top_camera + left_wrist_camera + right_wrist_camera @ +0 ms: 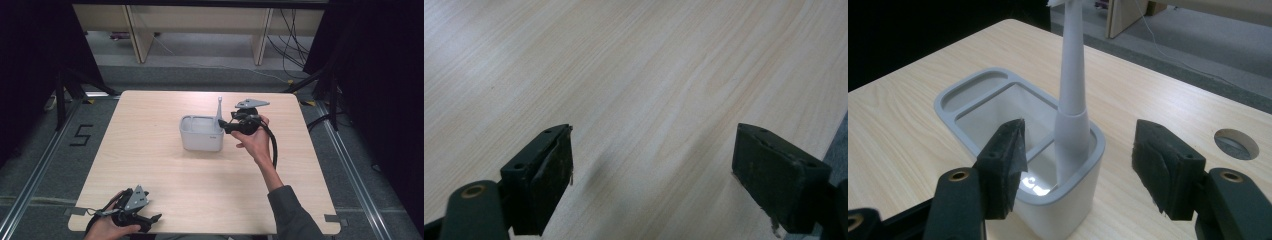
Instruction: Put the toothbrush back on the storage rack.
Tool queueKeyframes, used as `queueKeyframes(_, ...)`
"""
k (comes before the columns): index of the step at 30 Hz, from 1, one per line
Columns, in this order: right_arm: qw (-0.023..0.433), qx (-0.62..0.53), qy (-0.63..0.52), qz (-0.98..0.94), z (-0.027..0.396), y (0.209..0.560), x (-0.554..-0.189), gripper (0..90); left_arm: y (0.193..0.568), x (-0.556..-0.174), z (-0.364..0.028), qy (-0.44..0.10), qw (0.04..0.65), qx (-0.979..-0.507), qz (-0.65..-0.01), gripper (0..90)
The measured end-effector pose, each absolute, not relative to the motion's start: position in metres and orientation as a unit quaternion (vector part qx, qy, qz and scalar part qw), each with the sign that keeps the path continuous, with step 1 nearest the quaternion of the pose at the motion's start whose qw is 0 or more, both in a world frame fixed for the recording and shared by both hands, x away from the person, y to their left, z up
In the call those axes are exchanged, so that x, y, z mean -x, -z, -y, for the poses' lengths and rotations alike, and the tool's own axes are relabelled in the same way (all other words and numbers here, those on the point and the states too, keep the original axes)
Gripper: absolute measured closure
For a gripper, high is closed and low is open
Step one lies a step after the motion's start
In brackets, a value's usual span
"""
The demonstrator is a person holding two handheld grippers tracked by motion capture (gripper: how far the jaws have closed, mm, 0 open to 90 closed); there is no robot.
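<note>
A grey rectangular holder (pixel 201 134) stands near the middle of the wooden table (pixel 165 170). A white toothbrush-like handle (pixel 219 107) stands upright in its right end. My right gripper (pixel 222 125) is just to the right of the holder, level with its rim and pointing left. In the right gripper view the holder (pixel 973 82) has a shallow tray at the far end, and the handle (pixel 1070 100) rises between my open jaws without touching either pad of the right gripper (pixel 1080 145). My left gripper (pixel 155 220) rests at the table's front left edge, open over bare wood (pixel 651 150).
A round cable hole (pixel 1236 144) sits in the tabletop beyond the holder. The table's front edge lies under the left hand. Dark curtains flank both sides, wooden desk legs (pixel 137 35) and cables stand beyond the far edge, and a "5" (pixel 81 135) is taped on the floor at left.
</note>
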State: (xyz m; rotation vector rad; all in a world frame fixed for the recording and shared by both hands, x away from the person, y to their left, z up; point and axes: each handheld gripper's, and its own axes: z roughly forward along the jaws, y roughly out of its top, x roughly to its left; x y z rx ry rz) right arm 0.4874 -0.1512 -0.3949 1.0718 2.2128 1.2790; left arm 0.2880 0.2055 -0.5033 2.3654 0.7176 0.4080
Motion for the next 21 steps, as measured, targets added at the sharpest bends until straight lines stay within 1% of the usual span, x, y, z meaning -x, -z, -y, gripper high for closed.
queueKeyframes(1, 0.193, -0.372, -0.452, -0.787, 0.153, 0.395, -0.487, 39.0, 0.503, -0.288, -0.206, -0.155, 0.312, -0.897, -0.272, 16.4)
queueKeyframes(3, 0.180, -0.383, -0.457, -0.782, 0.153, 0.396, -0.483, 38.7, 0.503, -0.288, -0.206, -0.155, 0.312, -0.897, -0.272, 16.4)
queueKeyframes(4, 0.184, -0.375, -0.455, -0.786, 0.155, 0.397, -0.483, 38.5, 0.503, -0.288, -0.205, -0.156, 0.313, -0.897, -0.273, 16.4)
queueKeyframes(6, 0.176, -0.381, -0.455, -0.785, 0.155, 0.399, -0.479, 37.2, 0.504, -0.288, -0.205, -0.156, 0.312, -0.897, -0.271, 16.4)
queueKeyframes(9, 0.186, -0.372, -0.456, -0.787, 0.157, 0.402, -0.477, 36.0, 0.504, -0.288, -0.205, -0.156, 0.314, -0.896, -0.272, 16.4)
queueKeyframes(10, 0.175, -0.378, -0.455, -0.787, 0.158, 0.402, -0.474, 35.6, 0.504, -0.288, -0.205, -0.156, 0.315, -0.895, -0.273, 16.4)
queueKeyframes(11, 0.184, -0.366, -0.453, -0.792, 0.160, 0.402, -0.475, 35.2, 0.504, -0.287, -0.205, -0.157, 0.318, -0.894, -0.274, 16.4)
queueKeyframes(12, 0.177, -0.376, -0.458, -0.786, 0.159, 0.402, -0.472, 35.0, 0.504, -0.288, -0.205, -0.157, 0.314, -0.896, -0.271, 16.4)
queueKeyframes(14, 0.178, -0.375, -0.459, -0.786, 0.161, 0.402, -0.469, 34.7, 0.504, -0.288, -0.205, -0.159, 0.310, -0.897, -0.273, 16.4)
queueKeyframes(15, 0.176, -0.375, -0.458, -0.786, 0.162, 0.402, -0.468, 34.6, 0.505, -0.288, -0.204, -0.156, 0.317, -0.895, -0.273, 16.4)
queueKeyframes(16, 0.187, -0.361, -0.458, -0.791, 0.163, 0.402, -0.468, 34.3, 0.505, -0.287, -0.204, -0.156, 0.317, -0.895, -0.273, 16.4)
queueKeyframes(17, 0.173, -0.372, -0.465, -0.784, 0.162, 0.403, -0.465, 34.1, 0.504, -0.288, -0.205, -0.157, 0.314, -0.896, -0.271, 16.4)
queueKeyframes(18, 0.180, -0.361, -0.463, -0.789, 0.164, 0.403, -0.464, 34.1, 0.504, -0.288, -0.205, -0.157, 0.313, -0.896, -0.272, 16.4)
queueKeyframes(21, 0.178, -0.365, -0.466, -0.786, 0.163, 0.403, -0.458, 33.3, 0.505, -0.288, -0.205, -0.158, 0.314, -0.896, -0.272, 16.4)
